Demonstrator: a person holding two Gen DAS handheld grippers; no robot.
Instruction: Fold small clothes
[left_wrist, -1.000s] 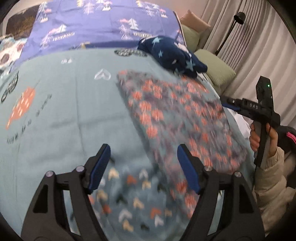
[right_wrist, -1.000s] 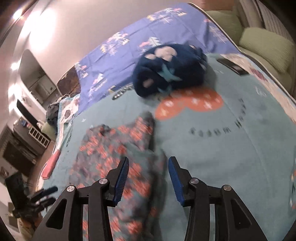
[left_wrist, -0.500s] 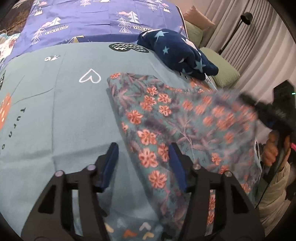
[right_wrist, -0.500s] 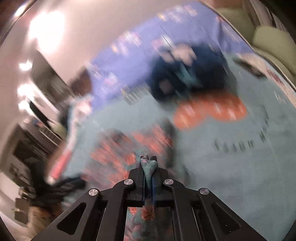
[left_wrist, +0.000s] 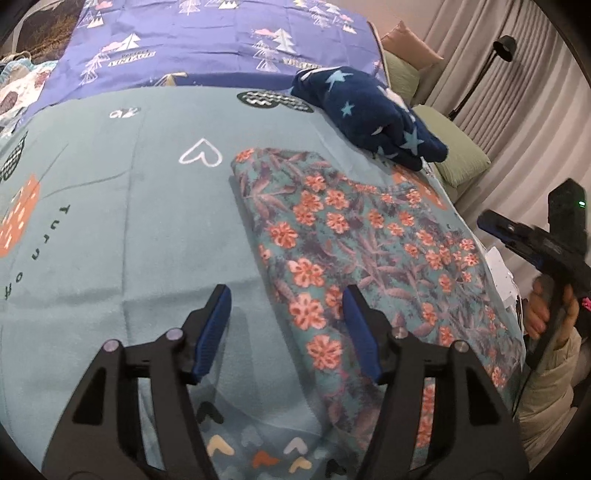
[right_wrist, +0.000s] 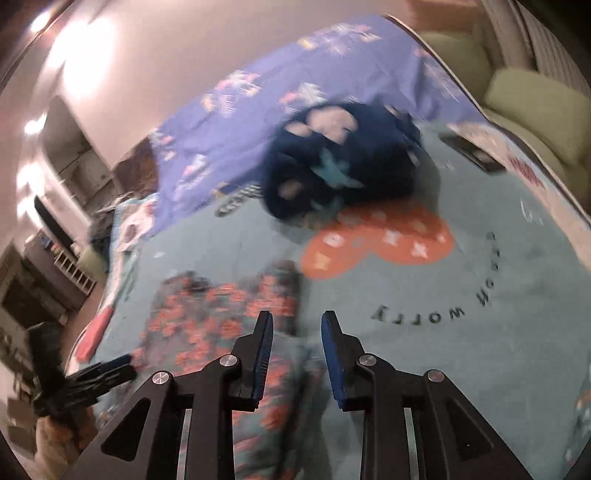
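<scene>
Released since half a second ago: floral garment (left_wrist: 369, 251), laid flat on bed blanket (left_wrist: 147, 206); right tool (right_wrist: 297, 350) parted, empty; left tool (left_wrist: 286, 328) parted, empty; star-print garment (left_wrist: 369, 114) beyond.

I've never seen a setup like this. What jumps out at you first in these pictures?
First, the floral garment, teal with orange flowers, lying flat on the teal blanket in the middle of the left view. Beyond it, at the blanket's far edge, sits a bundled navy garment with pale stars. The left gripper fills the foreground with blue-padded fingers spread wide at the floral piece's near edge, and the right gripper is also open, empty, over that cloth.
</scene>
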